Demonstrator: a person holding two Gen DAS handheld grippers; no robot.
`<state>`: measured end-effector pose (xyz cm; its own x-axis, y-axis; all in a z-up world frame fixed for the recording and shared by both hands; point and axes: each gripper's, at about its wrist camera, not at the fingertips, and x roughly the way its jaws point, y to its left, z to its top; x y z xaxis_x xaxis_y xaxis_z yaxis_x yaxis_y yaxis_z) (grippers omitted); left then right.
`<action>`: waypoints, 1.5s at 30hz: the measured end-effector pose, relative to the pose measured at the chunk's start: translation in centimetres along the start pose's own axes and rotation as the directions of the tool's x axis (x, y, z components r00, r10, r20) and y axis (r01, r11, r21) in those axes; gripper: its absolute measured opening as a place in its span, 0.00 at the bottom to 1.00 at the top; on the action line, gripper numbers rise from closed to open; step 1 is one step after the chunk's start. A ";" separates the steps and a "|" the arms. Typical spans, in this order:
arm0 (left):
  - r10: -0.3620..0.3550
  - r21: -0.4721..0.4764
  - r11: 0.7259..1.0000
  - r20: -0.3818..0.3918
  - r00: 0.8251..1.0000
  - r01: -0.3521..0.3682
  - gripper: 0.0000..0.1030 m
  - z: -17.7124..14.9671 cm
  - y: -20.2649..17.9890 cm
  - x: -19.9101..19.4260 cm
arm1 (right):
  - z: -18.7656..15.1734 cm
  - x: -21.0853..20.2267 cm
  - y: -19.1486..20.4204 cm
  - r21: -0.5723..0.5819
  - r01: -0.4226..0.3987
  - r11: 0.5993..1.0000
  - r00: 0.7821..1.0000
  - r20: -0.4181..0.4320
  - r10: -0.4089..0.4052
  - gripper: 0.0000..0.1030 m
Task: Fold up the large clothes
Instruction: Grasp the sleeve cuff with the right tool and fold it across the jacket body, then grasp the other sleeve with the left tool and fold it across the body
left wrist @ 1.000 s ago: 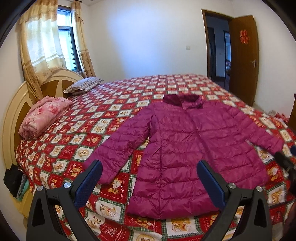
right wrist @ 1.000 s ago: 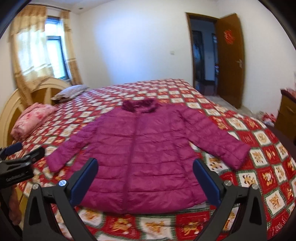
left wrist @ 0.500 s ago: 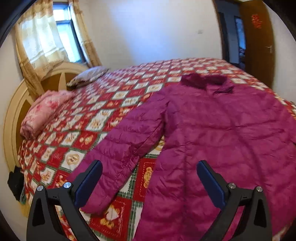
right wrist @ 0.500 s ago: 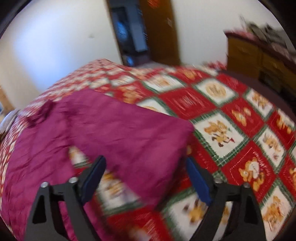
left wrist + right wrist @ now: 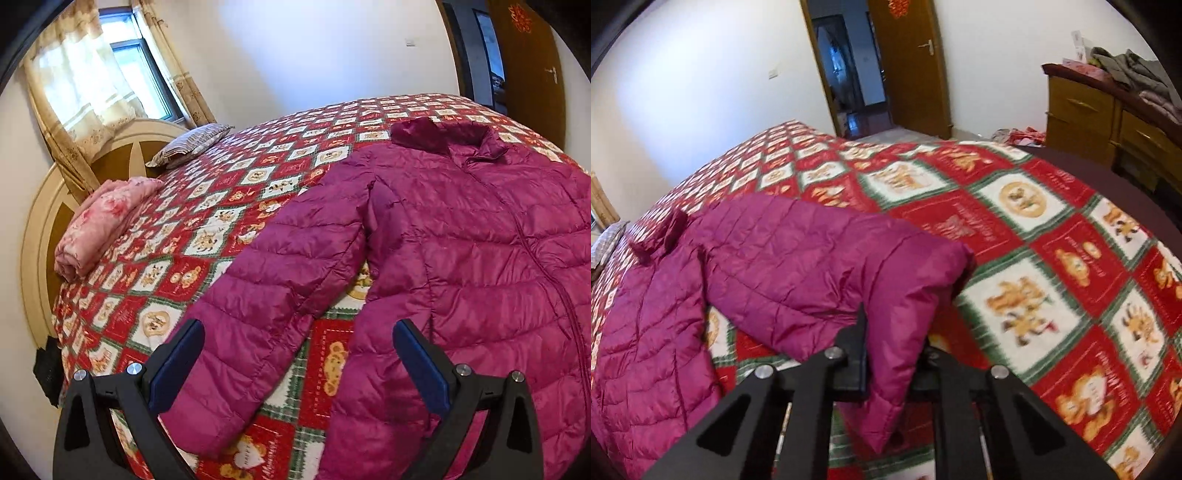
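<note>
We see the magenta quilted down jacket (image 5: 461, 258) lying flat, front side up, on the bed with the red, white and green patchwork bear quilt (image 5: 229, 229), with its collar toward the far side of the bed. Our right gripper (image 5: 892, 354) is clenched on the cuff end of one sleeve (image 5: 827, 258), and the puffy fabric bulges out between the two black fingers. Our left gripper (image 5: 295, 365) is released, with its blue pads wide apart, and it hovers just above the other sleeve (image 5: 266, 302), near the cuff, without touching it. We think the step in hand is to take both sleeves and fold them across the jacket body. To do it well, we should lower the left gripper over the cuff and take the full thickness of the padding, because this slippery fabric can slide out. Then we should bring both sleeves inward together, low over the jacket, so that the body does not shift on the bed.
</note>
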<state>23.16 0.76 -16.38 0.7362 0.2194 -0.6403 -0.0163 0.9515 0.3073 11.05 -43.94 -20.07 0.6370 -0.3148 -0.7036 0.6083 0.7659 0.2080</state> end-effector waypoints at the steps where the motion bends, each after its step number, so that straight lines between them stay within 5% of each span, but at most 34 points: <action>1: -0.002 0.004 1.000 -0.003 1.000 0.002 0.99 0.0 0.2 0.1 | 0.2 -0.1 -0.5 0.007 0.010 1.000 1.000 0.004 -0.010 0.12; 8: -0.023 0.013 1.000 -0.031 0.999 0.024 0.99 1.0 1.3 1.1 | 1.3 -0.8 -0.7 0.001 0.062 0.998 0.997 0.049 -0.062 0.12; 12: -0.103 -0.006 0.995 -0.072 0.992 0.103 0.99 3.0 1.6 1.9 | 1.9 -3.2 4.4 -0.087 0.002 0.996 0.989 0.147 0.011 0.12; 16: -0.071 -0.041 0.997 -0.027 0.997 0.070 0.99 4.8 2.1 2.0 | 2.0 -4.8 12.6 -0.246 -0.054 0.968 0.970 0.217 0.110 0.12; 25: -0.040 -0.094 0.995 -0.006 0.999 0.040 0.99 5.8 2.7 4.3 | -3.0 -0.8 27.1 -0.515 -0.169 0.840 0.955 0.126 0.270 0.13; 27: -0.045 -0.098 0.994 -0.011 0.999 0.044 0.99 5.7 2.9 5.0 | -4.1 0.8 28.2 -0.542 -0.213 0.813 0.959 0.045 0.281 0.29; 30: -0.033 -0.117 0.993 -0.010 0.999 0.031 0.99 5.5 3.6 5.6 | -4.8 0.2 27.3 -0.525 -0.298 0.797 0.937 0.001 0.350 0.60; 35: -0.033 -0.140 0.990 -0.019 0.999 0.030 0.99 6.5 3.4 5.4 | -4.3 -4.1 24.0 -0.504 -0.334 0.797 0.909 0.051 0.413 0.62; 40: -0.135 -0.091 0.986 0.030 0.990 0.138 0.99 9.0 -0.4 3.0 | -1.9 -4.9 19.6 -0.411 -0.282 0.867 0.920 0.142 0.366 0.75; 45: -0.253 -0.022 0.967 0.041 0.967 0.254 0.99 11.1 -6.3 1.6 | -2.4 -2.8 18.8 -0.385 -0.267 0.883 0.938 0.106 0.329 0.75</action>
<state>31.94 -7.31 -11.55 0.7433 -0.0378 -0.6679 0.1569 0.9804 0.1191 19.56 -27.26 -15.80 0.8482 -0.1025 -0.5197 0.1850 0.9766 0.1095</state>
